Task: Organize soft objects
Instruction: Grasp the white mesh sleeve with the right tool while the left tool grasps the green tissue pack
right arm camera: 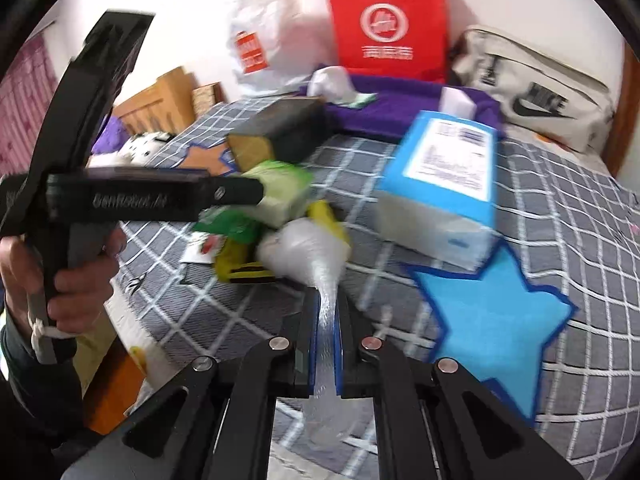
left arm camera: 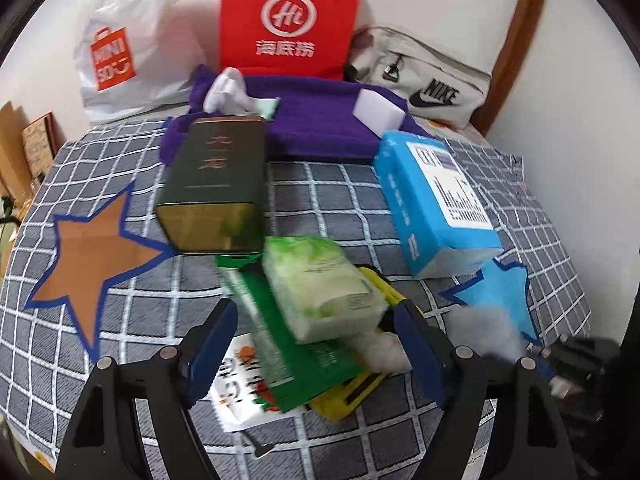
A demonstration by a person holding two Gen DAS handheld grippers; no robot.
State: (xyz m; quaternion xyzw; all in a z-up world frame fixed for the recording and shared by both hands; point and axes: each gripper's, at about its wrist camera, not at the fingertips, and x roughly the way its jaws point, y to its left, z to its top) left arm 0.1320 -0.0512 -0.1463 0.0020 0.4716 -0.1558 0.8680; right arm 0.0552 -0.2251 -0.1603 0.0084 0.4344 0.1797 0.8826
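Note:
My left gripper (left arm camera: 316,320) stands open over a small pile on the checked cloth. A pale green tissue pack (left arm camera: 324,288) lies between and just ahead of its blue pads (left arm camera: 216,340), which do not press on it. Under the pack lie green, white and yellow snack packets (left arm camera: 280,360). My right gripper (right arm camera: 329,300) is shut on the neck of a clear plastic bag of white fluff (right arm camera: 300,252), which hangs out ahead of it. That bag shows blurred in the left wrist view (left arm camera: 488,328). A hand (right arm camera: 72,276) holds the left gripper (right arm camera: 240,194) beside the tissue pack (right arm camera: 280,192).
A dark green tin (left arm camera: 212,184) and a blue tissue box (left arm camera: 436,204) flank the pile. Behind them lie a purple towel (left arm camera: 320,120) with a white block (left arm camera: 380,112), a red bag (left arm camera: 288,20), a white shopping bag (left arm camera: 128,40) and a grey pouch (left arm camera: 424,76). The cloth bears an orange star (left arm camera: 92,264) and a blue star (right arm camera: 492,320).

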